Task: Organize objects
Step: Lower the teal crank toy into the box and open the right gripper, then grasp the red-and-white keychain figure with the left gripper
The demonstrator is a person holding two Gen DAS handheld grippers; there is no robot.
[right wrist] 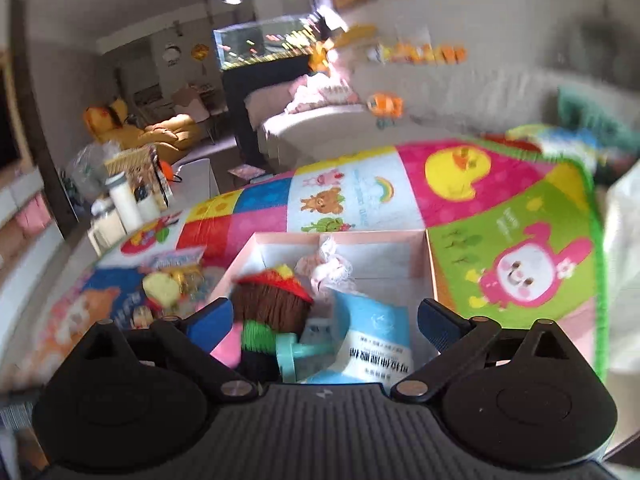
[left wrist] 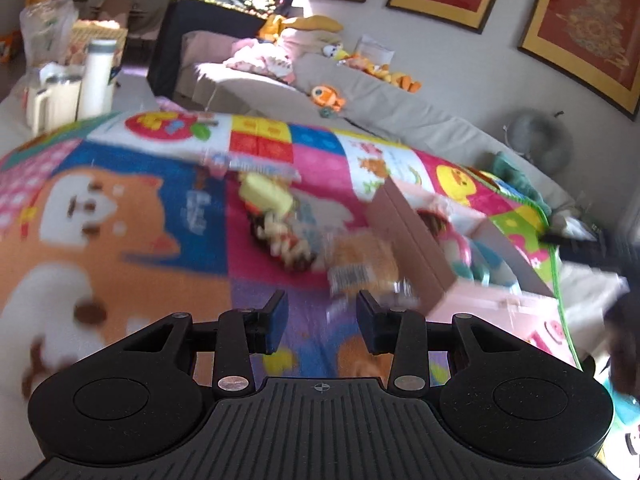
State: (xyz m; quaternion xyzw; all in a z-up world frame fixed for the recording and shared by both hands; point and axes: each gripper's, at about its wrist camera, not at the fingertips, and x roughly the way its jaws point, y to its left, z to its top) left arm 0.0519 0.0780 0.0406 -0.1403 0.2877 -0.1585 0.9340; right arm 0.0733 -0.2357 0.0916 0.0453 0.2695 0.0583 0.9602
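A pink open box sits on a colourful play mat. It holds a knitted doll, a light blue packet, a teal piece and a pale pink lace item. My right gripper is open and empty just above the box's near end. In the left wrist view the box stands to the right. Loose snack packets and a yellow packet lie on the mat ahead of my left gripper, which is open and empty above the mat.
A grey sofa with soft toys runs behind the mat. A white bottle, a mug and bags stand at the far left. A black cabinet with a fish tank is at the back. More packets lie left of the box.
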